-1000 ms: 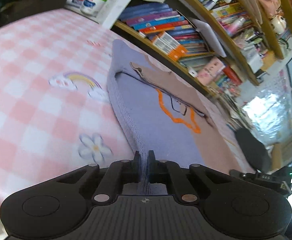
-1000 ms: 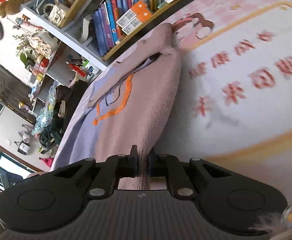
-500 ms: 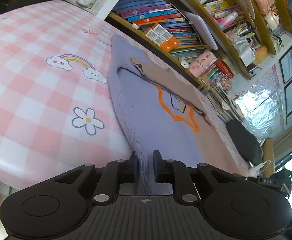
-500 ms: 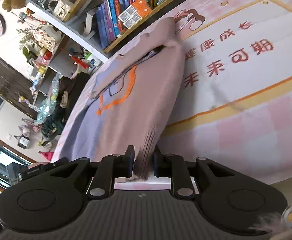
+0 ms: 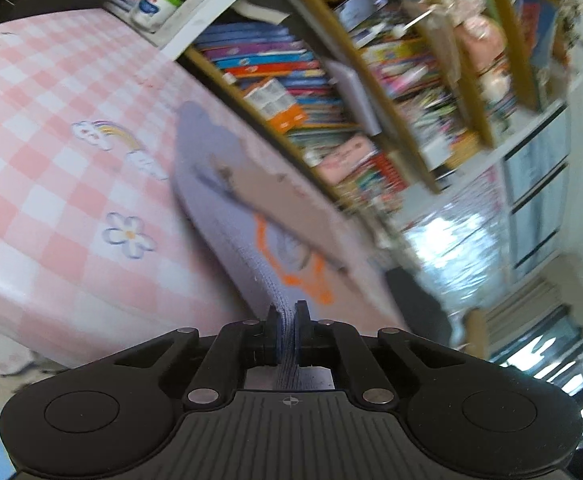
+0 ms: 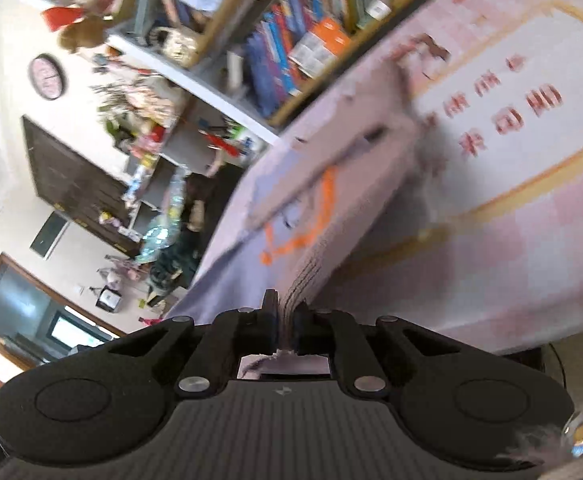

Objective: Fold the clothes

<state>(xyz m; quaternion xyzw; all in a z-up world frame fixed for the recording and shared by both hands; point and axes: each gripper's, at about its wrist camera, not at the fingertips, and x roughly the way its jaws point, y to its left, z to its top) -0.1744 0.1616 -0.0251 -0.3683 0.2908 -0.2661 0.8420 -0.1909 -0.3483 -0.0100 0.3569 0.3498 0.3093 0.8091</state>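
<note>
A knit sweater [image 5: 227, 216], lilac on one half and dusty pink on the other with an orange outline on its front, lies stretched across a table with a pink checked cloth [image 5: 51, 184]. My left gripper [image 5: 287, 314] is shut on the lilac ribbed hem, which runs up between its fingers. In the right wrist view the same sweater [image 6: 355, 184] shows its pink side, and my right gripper [image 6: 286, 306] is shut on the pink ribbed hem. Both hem corners are lifted off the table's near edge. Both views are blurred.
Bookshelves [image 5: 331, 80] crammed with books run along the table's far side. A pot of pens [image 5: 155, 4] stands at the far left corner. The cloth [image 6: 531, 160] carries red characters and a yellow border to the right of the sweater. Cluttered room and dark furniture [image 6: 71, 184] lie beyond.
Both grippers briefly loosened, then closed again on the hem. Both have pulled back past the table's near edge and risen a little, lifting the hem and stretching the sweater toward me.
</note>
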